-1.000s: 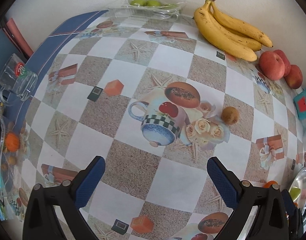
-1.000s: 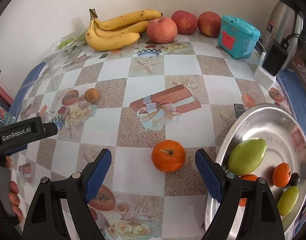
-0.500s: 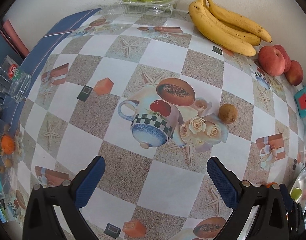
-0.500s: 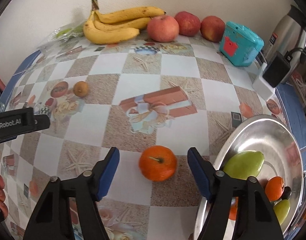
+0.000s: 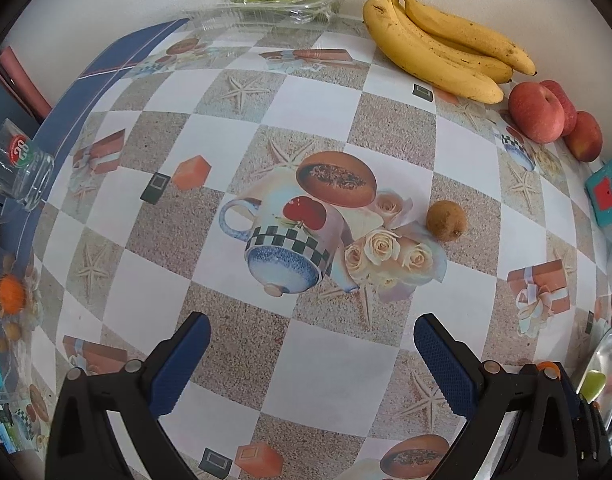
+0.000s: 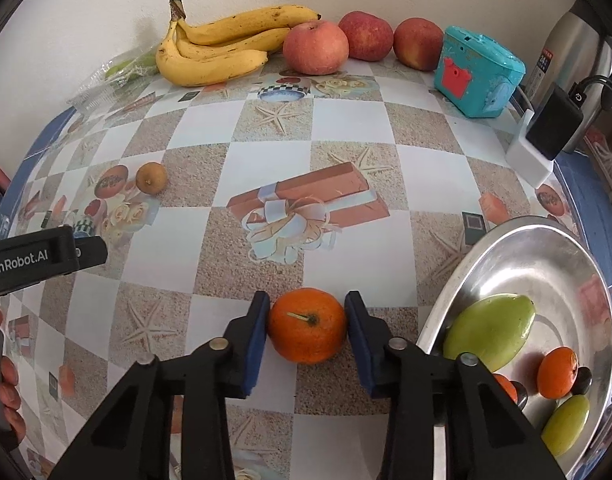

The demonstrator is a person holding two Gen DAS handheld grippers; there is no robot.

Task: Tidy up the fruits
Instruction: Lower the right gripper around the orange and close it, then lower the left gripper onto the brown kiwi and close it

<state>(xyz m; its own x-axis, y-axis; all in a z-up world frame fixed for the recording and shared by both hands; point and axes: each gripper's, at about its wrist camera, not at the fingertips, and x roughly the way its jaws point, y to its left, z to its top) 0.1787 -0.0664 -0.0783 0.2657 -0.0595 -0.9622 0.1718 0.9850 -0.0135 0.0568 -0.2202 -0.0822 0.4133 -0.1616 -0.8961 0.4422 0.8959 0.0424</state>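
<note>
My right tongs (image 6: 307,322) pinch the orange (image 6: 308,325) low centre of frame, both pads touching it; it looks still on the bench (image 6: 346,128), hard to tell. The steel bowl (image 6: 546,248) sits lower right with green fruit. My left tongs (image 5: 312,360) are spread wide over bare bench, small brown fruit (image 5: 446,221) right of centre.
</note>
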